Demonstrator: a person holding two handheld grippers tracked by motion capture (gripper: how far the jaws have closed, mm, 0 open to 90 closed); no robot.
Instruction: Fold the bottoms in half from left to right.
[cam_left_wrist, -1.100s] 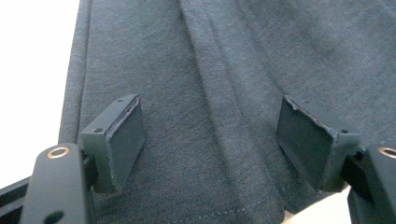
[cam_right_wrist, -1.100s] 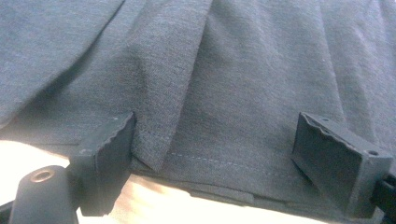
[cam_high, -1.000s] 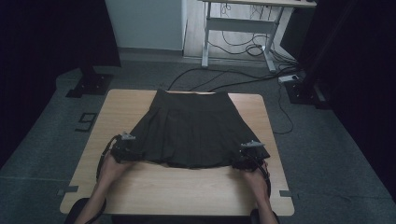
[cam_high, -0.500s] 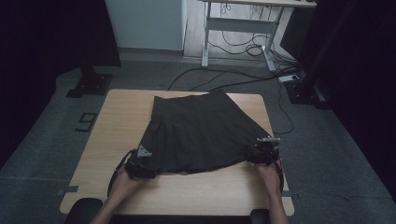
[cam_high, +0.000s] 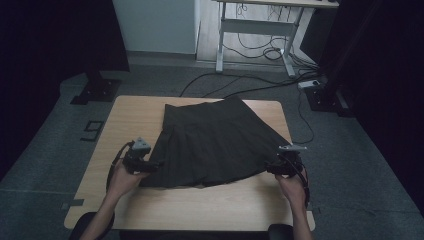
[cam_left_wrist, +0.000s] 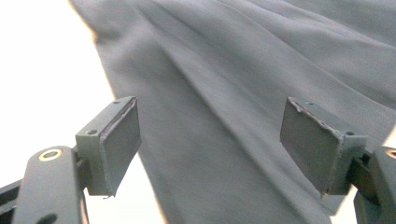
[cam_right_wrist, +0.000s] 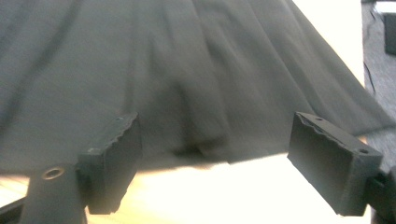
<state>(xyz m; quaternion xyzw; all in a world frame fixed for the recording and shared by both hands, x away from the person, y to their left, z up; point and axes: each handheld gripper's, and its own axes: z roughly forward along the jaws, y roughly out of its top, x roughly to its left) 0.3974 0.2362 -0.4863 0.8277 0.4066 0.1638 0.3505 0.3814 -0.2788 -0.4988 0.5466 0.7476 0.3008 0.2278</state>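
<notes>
A black pleated skirt (cam_high: 215, 142) lies flat on the wooden table (cam_high: 135, 115), waistband at the far side and hem toward the person. My left gripper (cam_high: 152, 165) hovers at the hem's left corner. In the left gripper view its jaws (cam_left_wrist: 212, 144) stand wide apart over the skirt (cam_left_wrist: 224, 93), pressing nothing. My right gripper (cam_high: 270, 169) sits at the hem's right corner. In the right gripper view its jaws (cam_right_wrist: 215, 158) have just been closing a little. They are still open, with the skirt's hem (cam_right_wrist: 163, 70) just ahead and nothing between the pads.
Bare wood runs along the table's near edge (cam_high: 200, 210) and left side. Behind the table a desk frame (cam_high: 250, 30) stands on the floor with cables (cam_high: 260, 52) and a power strip (cam_high: 311, 84). A dark stand base (cam_high: 97, 92) sits at the far left.
The skirt has been drawn a little toward the person and to the right. Both hands shifted from the spread hem corners nearer the front edge, and both grippers now sit slightly higher.
</notes>
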